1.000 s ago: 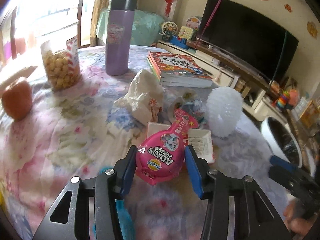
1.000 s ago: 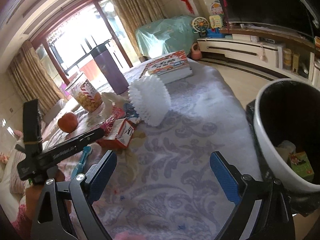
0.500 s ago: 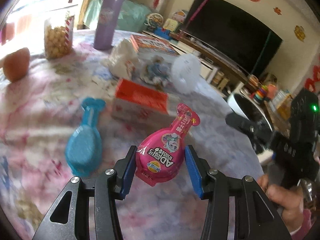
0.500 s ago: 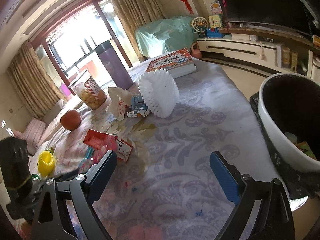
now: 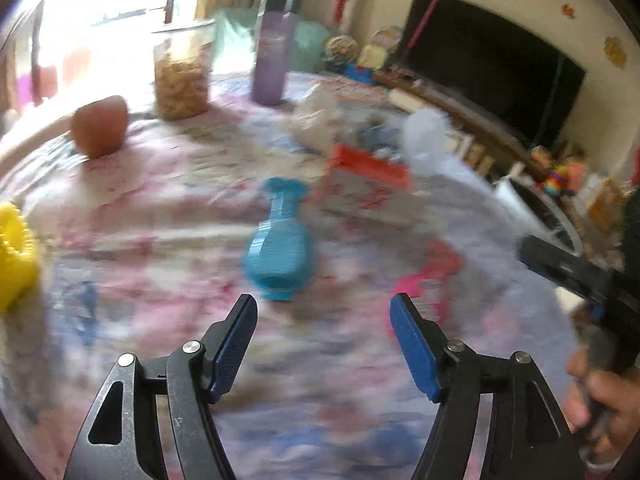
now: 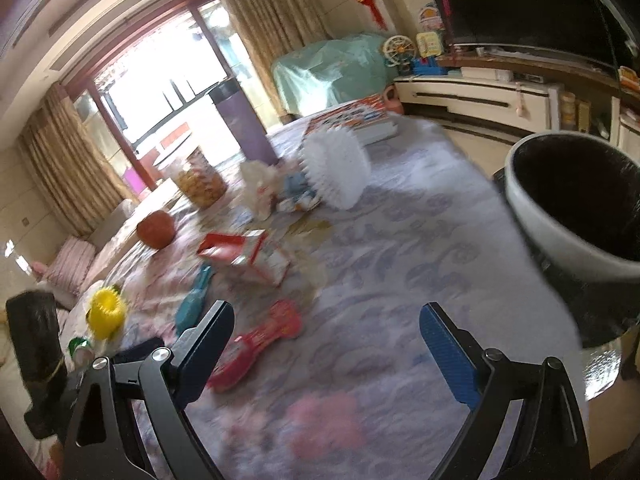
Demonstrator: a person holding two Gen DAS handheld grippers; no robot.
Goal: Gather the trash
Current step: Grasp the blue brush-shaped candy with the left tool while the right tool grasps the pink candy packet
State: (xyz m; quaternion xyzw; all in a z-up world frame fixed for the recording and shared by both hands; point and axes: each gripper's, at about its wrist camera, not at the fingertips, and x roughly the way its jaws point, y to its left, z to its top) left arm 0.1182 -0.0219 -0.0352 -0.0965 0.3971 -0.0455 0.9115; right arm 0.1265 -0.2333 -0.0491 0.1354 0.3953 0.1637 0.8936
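Observation:
A pink snack pouch [image 6: 260, 340] lies flat on the flowered tablecloth, blurred in the left wrist view [image 5: 424, 280], just beyond my right-hand finger. My left gripper [image 5: 322, 320] has its jaws opening, with nothing between them. A blue pouch [image 5: 280, 248] lies just ahead of it. Behind that are a red-and-white carton [image 5: 368, 184] and crumpled paper [image 6: 260, 184]. My right gripper [image 6: 326, 336] is open and empty above the cloth. The white-rimmed trash bin [image 6: 532, 208] stands past the table edge on the right.
A white spiky ball [image 6: 336, 168], books [image 6: 352, 120], a purple flask [image 5: 272, 48], a snack jar [image 5: 182, 76], an orange fruit [image 5: 100, 124] and a yellow ring toy [image 5: 12, 256] sit on the table. A hand [image 5: 600, 400] holds the right gripper's handle.
The left gripper let go of the pink pouch, which now lies on the table, and its jaws spread. Both views have shifted back from the table's far side.

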